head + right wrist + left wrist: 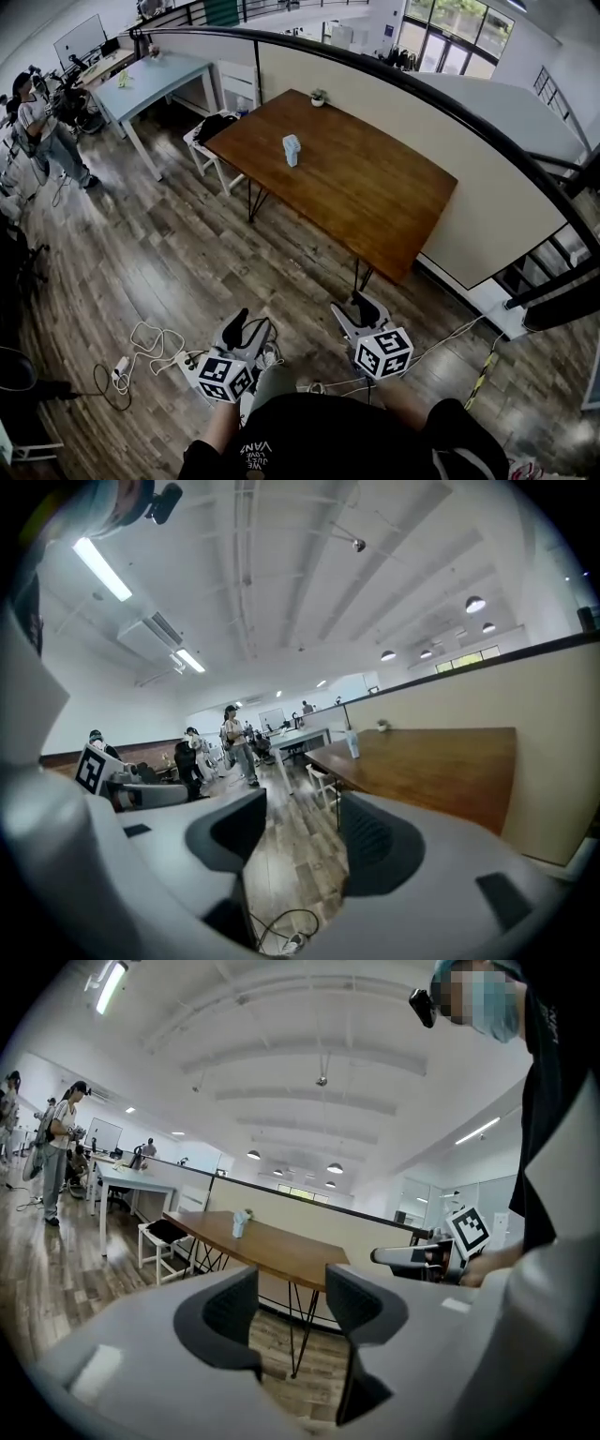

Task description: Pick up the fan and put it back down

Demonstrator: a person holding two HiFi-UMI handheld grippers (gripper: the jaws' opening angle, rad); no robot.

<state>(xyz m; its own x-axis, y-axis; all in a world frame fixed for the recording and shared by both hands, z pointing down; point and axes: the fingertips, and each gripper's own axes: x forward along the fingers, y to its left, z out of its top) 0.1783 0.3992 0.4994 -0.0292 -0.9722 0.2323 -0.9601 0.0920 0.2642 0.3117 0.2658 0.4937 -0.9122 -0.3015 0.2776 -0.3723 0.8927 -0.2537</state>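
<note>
Wooden worktop (375, 197) holds the pale fan (292, 149) upright, well apart from the left tool (247, 328) and right tool (352, 314), both wide and empty. Best to step closer first, then centre the fan between one tool's jaws.

The fan (292, 150) on the table (366, 192) is too small to show any detail.

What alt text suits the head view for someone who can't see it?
A pale fan stands on a wooden table across the room. Nearer, a person holds the left gripper and right gripper, both open and empty.
</note>
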